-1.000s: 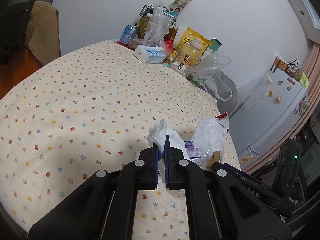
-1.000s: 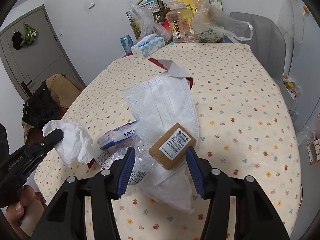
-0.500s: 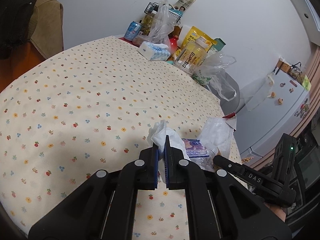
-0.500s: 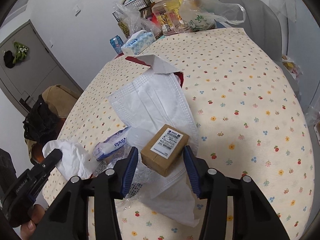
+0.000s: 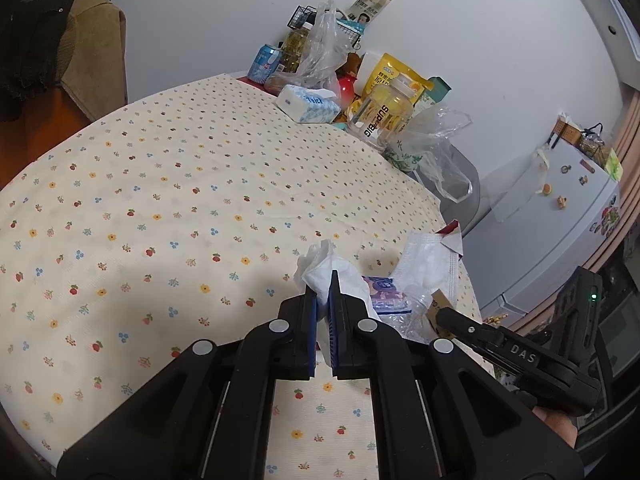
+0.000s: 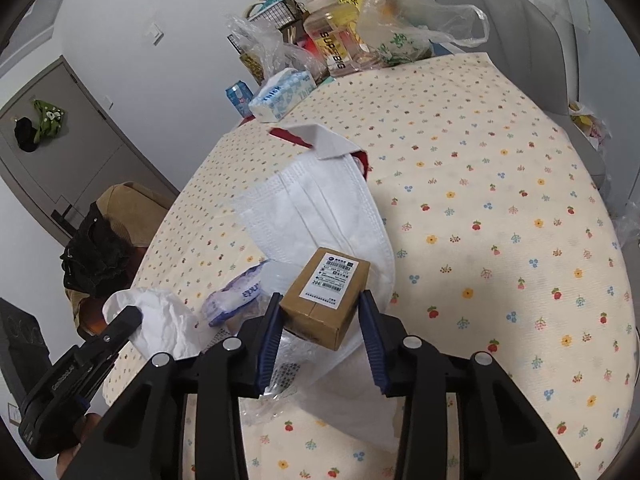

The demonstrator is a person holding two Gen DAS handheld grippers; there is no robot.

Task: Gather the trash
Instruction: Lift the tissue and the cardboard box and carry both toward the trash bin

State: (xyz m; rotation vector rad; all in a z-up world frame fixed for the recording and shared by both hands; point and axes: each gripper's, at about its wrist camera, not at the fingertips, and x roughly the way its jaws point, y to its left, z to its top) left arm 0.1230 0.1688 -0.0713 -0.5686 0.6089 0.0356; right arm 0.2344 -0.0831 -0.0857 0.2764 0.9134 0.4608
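Both tongs are in view. Right gripper (image 6: 320,320) has advanced over the past second until its blue jaws, spread apart, flank the cardboard box (image 6: 326,298) on both sides, left pad about touching, not yet clamped; a second ago the box lay ahead of the jaw tips. Judgement: the grasp is aligned and only closing remains.

Left gripper (image 5: 323,304) remains clamped together on the crumpled tissue (image 5: 320,270), held above the table (image 5: 160,200); this item counts as collected.

Trash pile, from the right wrist view:
- Face mask (image 6: 316,208) at 12 o'clock of the jaws, under the box.
- Clear plastic wrapper (image 6: 280,376) between and beneath the jaws.
- Tissue packet (image 6: 236,296) at 10 o'clock, just beside the box.
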